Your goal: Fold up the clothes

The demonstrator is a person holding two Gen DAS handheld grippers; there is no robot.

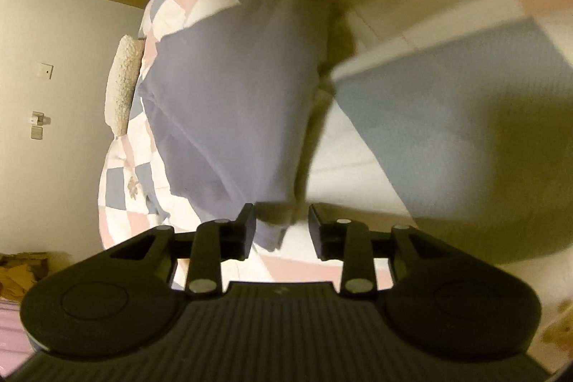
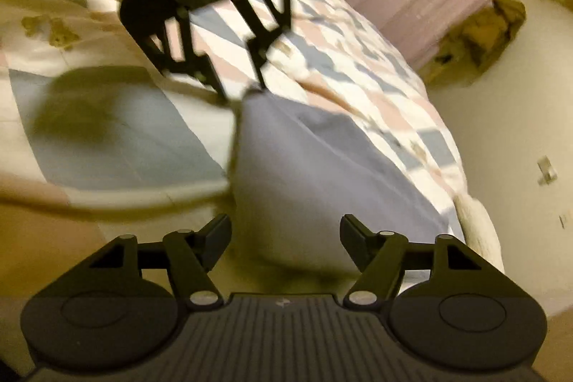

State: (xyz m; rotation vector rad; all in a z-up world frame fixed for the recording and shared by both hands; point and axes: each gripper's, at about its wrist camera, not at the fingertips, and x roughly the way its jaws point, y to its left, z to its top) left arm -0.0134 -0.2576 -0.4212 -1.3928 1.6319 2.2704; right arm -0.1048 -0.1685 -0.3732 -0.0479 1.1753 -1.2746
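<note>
Lavender garment (image 1: 229, 102) hangs limp between both tools, over the patchwork quilt (image 1: 121, 174) beyond. Left gripper (image 1: 281, 228) has jaws apart, cloth between them. Right gripper (image 2: 284, 238) likewise gapes. Soft, light and floppy, the cloth is probably best pinched at its corners or hems.

Plenty of open bed (image 2: 107, 138) on the checkered quilt (image 2: 358, 67) to one side of the lavender garment (image 2: 304, 167), but the other gripper (image 2: 236, 88) hangs right above its far edge, blocking there.
</note>
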